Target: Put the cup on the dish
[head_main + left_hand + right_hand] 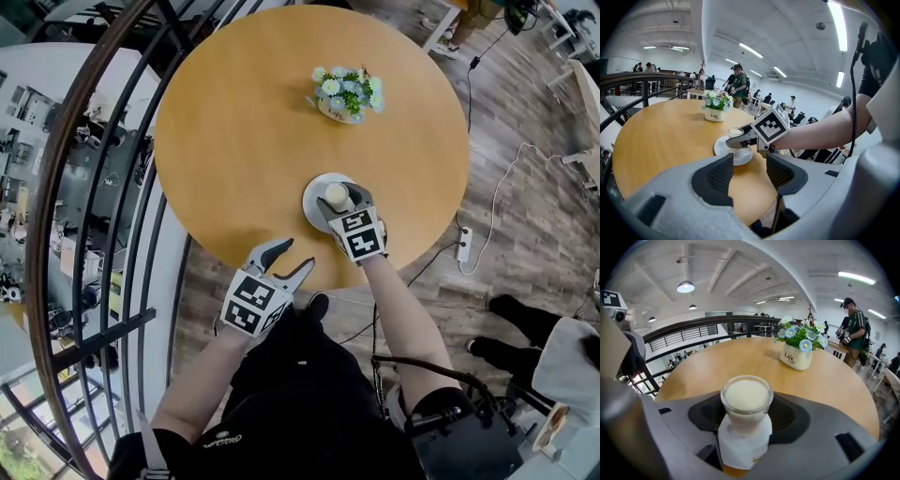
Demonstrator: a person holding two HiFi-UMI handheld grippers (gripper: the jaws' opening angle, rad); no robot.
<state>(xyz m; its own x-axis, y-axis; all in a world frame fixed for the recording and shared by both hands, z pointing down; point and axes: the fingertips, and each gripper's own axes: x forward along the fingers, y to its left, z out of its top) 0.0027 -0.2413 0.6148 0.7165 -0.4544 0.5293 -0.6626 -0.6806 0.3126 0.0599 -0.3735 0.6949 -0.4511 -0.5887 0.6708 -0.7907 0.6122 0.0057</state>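
Head view: my right tool (pixel 339 194) grips the cup (pixel 335 192) over the dish (pixel 313 211) on the counter (pixel 234 141). My left tool (pixel 287 261) is open by the counter's near edge.

Left gripper view: jaws apart, nothing between them. Cup upright over the dish, base hidden.

Right gripper view: pads press the cup's sides.

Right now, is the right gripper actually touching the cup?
Touching. In the right gripper view, the cup sits wedged between the right gripper's pads, no gap either side.
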